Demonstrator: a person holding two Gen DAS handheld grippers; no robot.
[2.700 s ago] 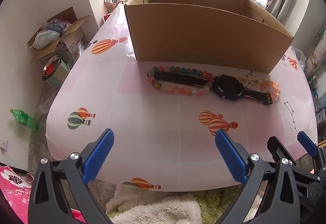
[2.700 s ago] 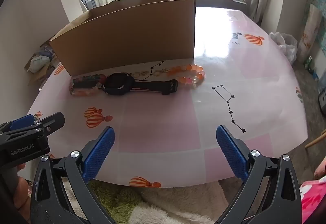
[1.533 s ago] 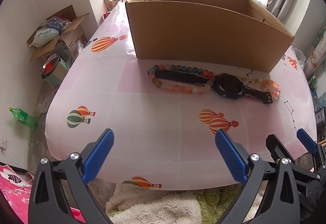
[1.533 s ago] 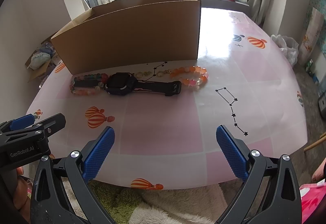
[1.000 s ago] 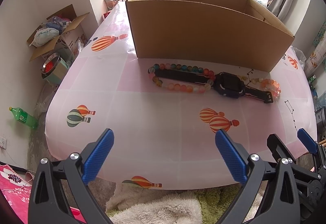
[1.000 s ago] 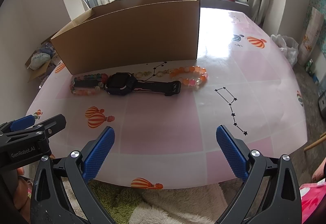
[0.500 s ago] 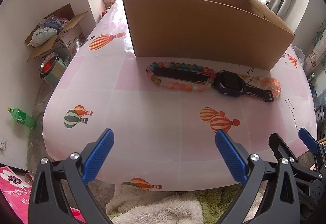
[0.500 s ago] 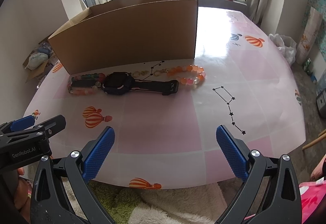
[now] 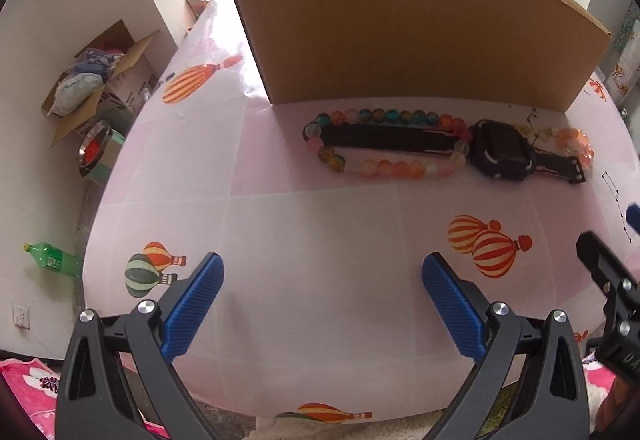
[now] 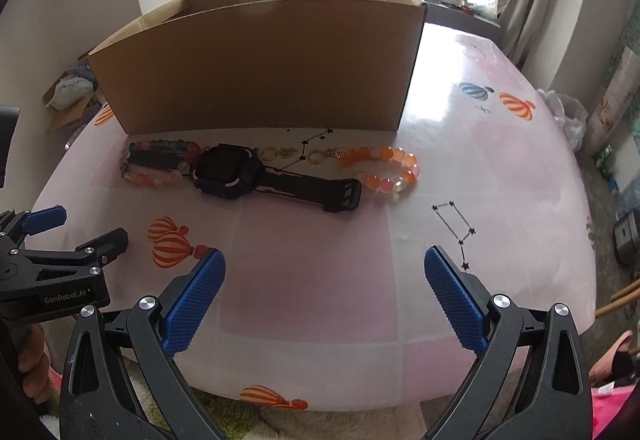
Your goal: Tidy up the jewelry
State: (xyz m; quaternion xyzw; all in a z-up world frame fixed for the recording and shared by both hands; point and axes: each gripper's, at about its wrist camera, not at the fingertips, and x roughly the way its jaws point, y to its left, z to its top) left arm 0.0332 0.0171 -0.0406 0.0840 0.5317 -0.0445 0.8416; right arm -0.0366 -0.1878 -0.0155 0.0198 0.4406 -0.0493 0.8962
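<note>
A dark blue watch [image 9: 500, 154] [image 10: 228, 171] lies flat in front of an open cardboard box [image 9: 400, 40] [image 10: 264, 68]. A multicoloured bead bracelet [image 9: 376, 166] [image 10: 154, 180] rings its left strap. An orange bead bracelet [image 10: 394, 170] [image 9: 576, 140] with small gold rings [image 10: 280, 153] lies at its right end. My left gripper [image 9: 322, 298] is open and empty, hovering over the table's near part, short of the beads. My right gripper [image 10: 324, 296] is open too, nearer than the watch strap end.
The table [image 9: 320, 232] [image 10: 480, 160] has a pink cloth with balloon prints. On the floor at left are an open carton [image 9: 100, 72], a metal bowl [image 9: 94, 150] and a green bottle [image 9: 52, 254]. A hand [image 10: 34, 360] holds the left gripper's handle.
Both grippers have moved forward and lower over the table, so the jewellery and box look larger and closer. Nothing on the table has shifted.
</note>
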